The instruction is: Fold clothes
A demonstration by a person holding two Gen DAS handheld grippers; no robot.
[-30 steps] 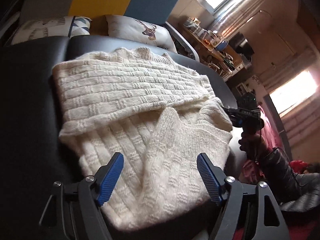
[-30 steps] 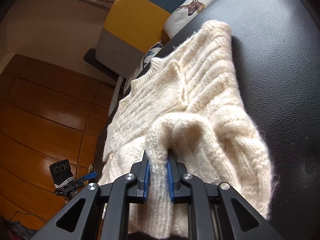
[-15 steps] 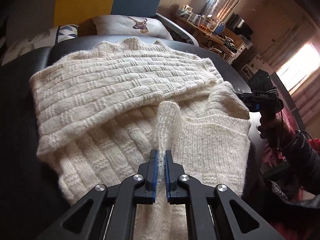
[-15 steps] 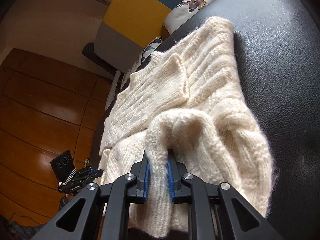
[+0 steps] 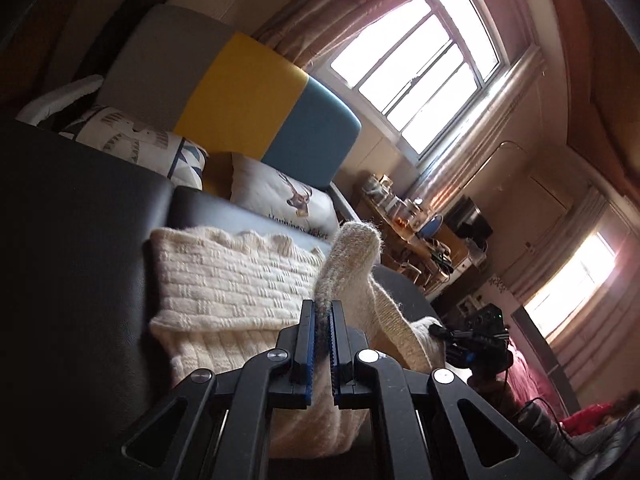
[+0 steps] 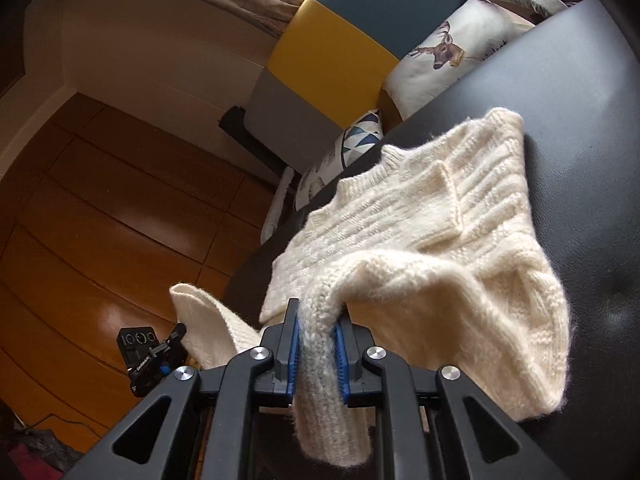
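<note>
Both the left gripper [image 5: 320,320] and right gripper [image 6: 317,334] are clamped on the cream sweater's [image 6: 420,240] near hem, lifted off the black couch [image 6: 580,100]. Sleeves look folded in; the bottom-to-collar fold remains.

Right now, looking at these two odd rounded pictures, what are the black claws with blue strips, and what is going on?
No robot here: a person carries a hand-held clamp in each hand, and a wide-angle camera on each clamp looks along its two fingers. One picture is from the left gripper, the other from the right gripper. Each view also catches the other clamp, off to one side. A cream knitted sweater lies partly folded on a black leather cushion. Both clamps are shut on the sweater's near edge, raising it off the cushion. Behind are a deer-print pillow and a grey, yellow and blue backrest.
</note>
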